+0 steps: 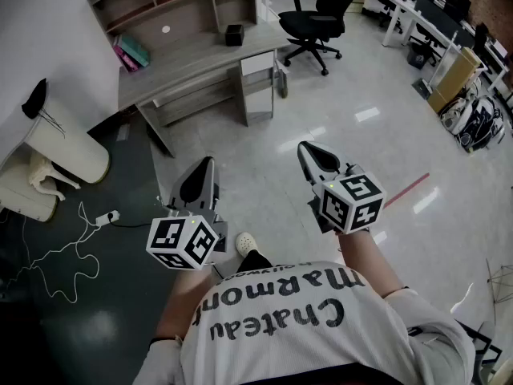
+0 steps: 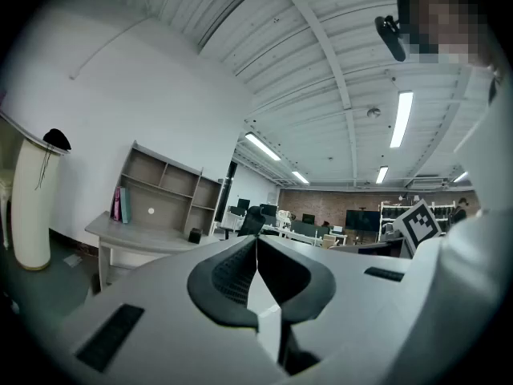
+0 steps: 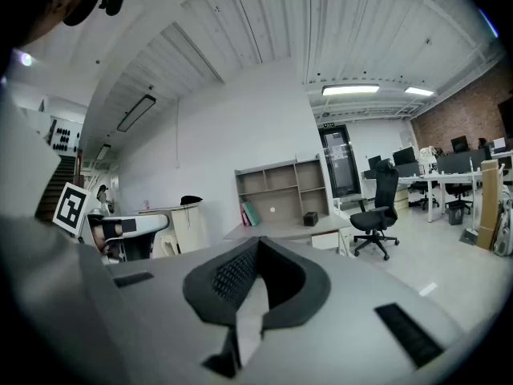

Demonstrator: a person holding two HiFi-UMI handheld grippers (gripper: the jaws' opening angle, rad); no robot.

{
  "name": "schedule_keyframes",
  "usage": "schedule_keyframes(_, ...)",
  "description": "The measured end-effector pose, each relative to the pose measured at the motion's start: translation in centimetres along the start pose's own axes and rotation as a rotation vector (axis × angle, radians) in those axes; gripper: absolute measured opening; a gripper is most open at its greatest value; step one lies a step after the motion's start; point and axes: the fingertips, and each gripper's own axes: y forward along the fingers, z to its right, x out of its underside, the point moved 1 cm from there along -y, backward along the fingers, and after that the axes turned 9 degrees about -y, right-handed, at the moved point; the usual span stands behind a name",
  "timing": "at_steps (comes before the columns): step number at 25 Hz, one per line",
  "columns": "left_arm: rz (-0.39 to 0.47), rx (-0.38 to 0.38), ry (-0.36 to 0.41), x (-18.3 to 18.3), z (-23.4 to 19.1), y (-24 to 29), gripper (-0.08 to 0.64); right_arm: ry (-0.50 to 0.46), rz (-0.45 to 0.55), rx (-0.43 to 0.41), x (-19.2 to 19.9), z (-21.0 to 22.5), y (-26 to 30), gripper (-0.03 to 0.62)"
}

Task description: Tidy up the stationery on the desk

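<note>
The grey desk (image 1: 192, 58) with a shelf unit stands far off by the wall; pink and teal books (image 1: 132, 53) and a small black box (image 1: 234, 34) sit on it. The person stands on the open floor, well short of the desk. My left gripper (image 1: 207, 160) and right gripper (image 1: 304, 146) are held out level, side by side, pointing towards the desk. In the left gripper view the left gripper (image 2: 256, 239) has its jaws together with nothing between them. The right gripper (image 3: 258, 241) in its own view is likewise shut and empty. The desk (image 2: 136, 235) (image 3: 280, 229) shows small beyond both.
A black office chair (image 1: 317, 18) stands right of the desk, a white drawer unit (image 1: 258, 83) under its right end. At left, a rounded white cabinet (image 1: 68, 147), and a power strip (image 1: 104, 217) with white cable on the dark mat. More desks line the far right.
</note>
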Motion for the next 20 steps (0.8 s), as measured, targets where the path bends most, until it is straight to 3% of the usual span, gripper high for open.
schedule_keyframes(6,0.000,-0.004,-0.009,-0.3,-1.2,1.2,0.016,0.005,-0.020,-0.002,0.4,0.3,1.8,0.014)
schedule_keyframes(12,-0.023,-0.012,-0.029,-0.8,-5.4,4.1,0.015,0.024,-0.046,0.014,0.7,1.3,6.0,0.014)
schedule_keyframes(20,-0.005,0.009,-0.036,-4.5,-11.0,9.7,0.015,0.063,-0.004,-0.012,-2.6,2.8,14.2,0.014)
